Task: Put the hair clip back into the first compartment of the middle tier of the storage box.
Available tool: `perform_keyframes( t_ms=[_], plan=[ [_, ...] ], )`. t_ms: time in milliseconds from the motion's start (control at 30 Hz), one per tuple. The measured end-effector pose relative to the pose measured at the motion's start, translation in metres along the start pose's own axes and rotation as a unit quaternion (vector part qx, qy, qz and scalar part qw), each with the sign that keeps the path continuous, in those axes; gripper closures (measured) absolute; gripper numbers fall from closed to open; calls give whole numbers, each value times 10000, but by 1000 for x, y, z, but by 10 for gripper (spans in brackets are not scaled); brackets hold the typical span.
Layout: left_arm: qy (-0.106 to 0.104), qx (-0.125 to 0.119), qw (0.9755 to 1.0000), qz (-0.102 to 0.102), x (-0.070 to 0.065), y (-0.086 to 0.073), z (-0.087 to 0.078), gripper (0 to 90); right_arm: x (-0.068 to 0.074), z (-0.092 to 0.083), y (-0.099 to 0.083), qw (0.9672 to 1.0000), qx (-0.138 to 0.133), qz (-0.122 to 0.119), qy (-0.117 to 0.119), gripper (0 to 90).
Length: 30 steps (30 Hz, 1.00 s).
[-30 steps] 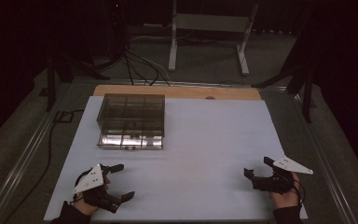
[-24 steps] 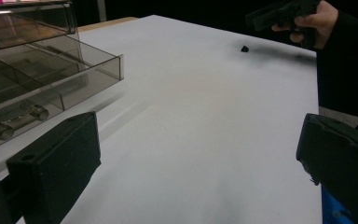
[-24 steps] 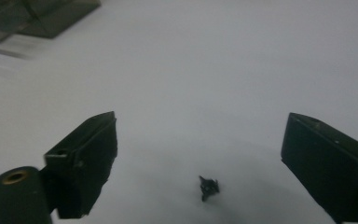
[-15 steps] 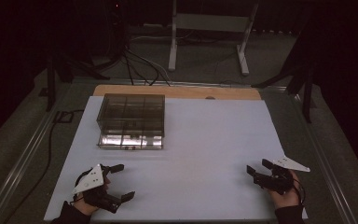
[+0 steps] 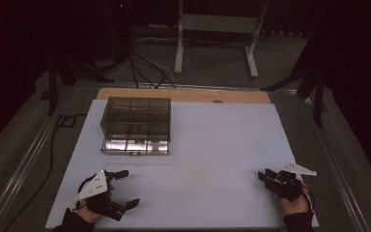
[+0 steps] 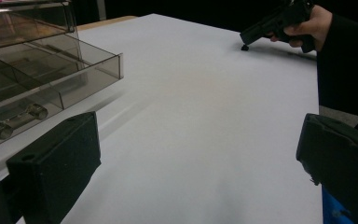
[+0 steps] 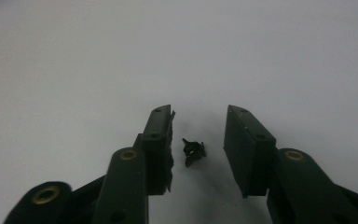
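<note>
I had been closing my right gripper (image 7: 198,144) around a small black part (image 7: 193,152), which lay on the white tabletop (image 7: 74,70) between the jaws, nearer the left one, touched by neither pad. My left gripper (image 5: 121,189) rested with its jaws spread wide, just beside the clear drawer box (image 6: 32,70).

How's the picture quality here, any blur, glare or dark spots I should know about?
High view: dim, the room beyond the white table nearly black, with glare on the clear drawer box. Left gripper view: near fingers soft and blurred. Right gripper view: grey and murky, the small black part fuzzy.
</note>
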<state>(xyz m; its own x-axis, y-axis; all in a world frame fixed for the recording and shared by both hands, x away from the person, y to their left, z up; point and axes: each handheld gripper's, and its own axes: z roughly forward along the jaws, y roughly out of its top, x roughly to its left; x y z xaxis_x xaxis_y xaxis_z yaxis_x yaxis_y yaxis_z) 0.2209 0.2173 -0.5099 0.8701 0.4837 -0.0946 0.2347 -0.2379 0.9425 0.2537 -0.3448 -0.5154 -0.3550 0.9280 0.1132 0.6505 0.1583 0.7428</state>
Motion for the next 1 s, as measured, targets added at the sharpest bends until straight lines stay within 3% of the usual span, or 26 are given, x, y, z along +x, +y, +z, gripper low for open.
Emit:
perform_keyframes(
  t_ms=[367, 700, 1000],
  plan=[
    [-2, 3, 10000, 10, 0, 0, 0, 7, 2, 4, -1, 9999, 112, -14, 59, 687],
    [0, 13, 10000, 13, 0, 0, 0, 7, 6, 8, -2, 9992, 310, -253, -98, 786],
    [-11, 22, 10000, 3, 0, 0, 1, 7, 5, 5, 1, 9997, 228, -112, -38, 794]
  ],
)
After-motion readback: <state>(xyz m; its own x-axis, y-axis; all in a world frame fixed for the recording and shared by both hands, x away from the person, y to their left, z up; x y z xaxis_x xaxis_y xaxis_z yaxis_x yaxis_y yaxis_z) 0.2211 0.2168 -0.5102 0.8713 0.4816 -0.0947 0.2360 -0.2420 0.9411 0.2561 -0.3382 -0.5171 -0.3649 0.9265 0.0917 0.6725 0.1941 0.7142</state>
